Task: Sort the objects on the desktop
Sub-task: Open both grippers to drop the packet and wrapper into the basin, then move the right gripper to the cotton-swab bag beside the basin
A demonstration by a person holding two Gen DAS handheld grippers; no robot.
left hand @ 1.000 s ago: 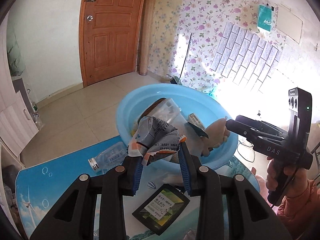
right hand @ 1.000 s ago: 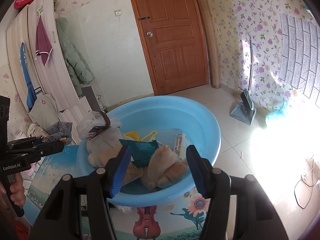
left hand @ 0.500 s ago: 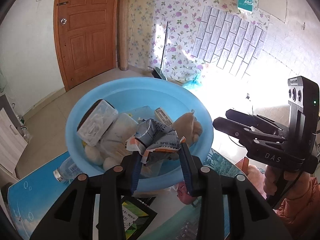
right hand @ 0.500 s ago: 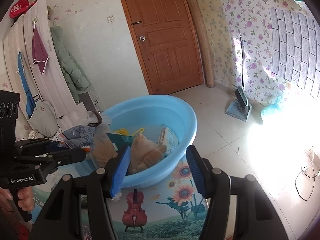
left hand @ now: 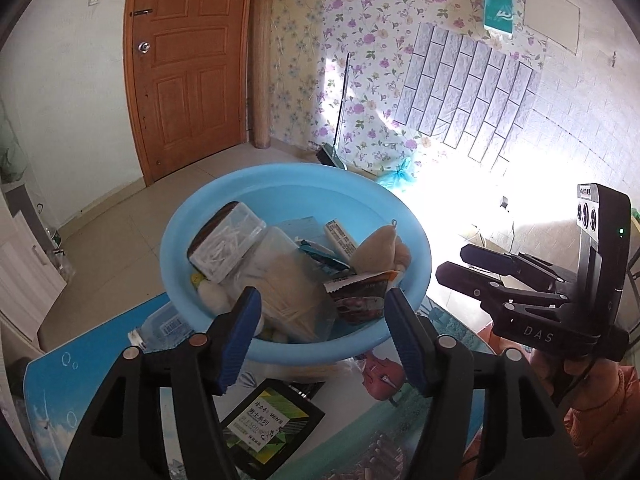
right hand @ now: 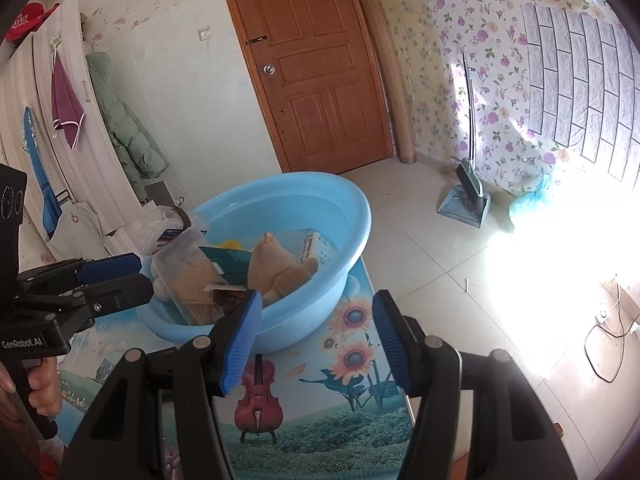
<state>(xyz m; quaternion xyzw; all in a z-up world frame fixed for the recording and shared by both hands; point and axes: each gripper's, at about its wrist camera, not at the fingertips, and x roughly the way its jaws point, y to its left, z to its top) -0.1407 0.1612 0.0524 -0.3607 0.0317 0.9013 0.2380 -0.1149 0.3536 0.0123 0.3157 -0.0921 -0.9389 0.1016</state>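
Near edge: flat black glossy packet (left hand: 272, 428) with green-yellow label lies on the picture-printed counter (left hand: 72, 376), just beside the basin. Left gripper (left hand: 320, 336) tilted down over the near rim, ribbed blue fingers (left hand: 236, 340) opening, apart, nothing pressed between them. Crinkly foil snack packet (left hand: 360, 296) sits inside the round smooth blue plastic basin (left hand: 416, 240), near rim, beside a clear box of wooden sticks (left hand: 288, 292), a lidded clear swab box (left hand: 224, 248) and a tan plush toy (left hand: 380, 244). Right gripper (right hand: 316, 340) off to the side over the counter, fingers apart, empty.
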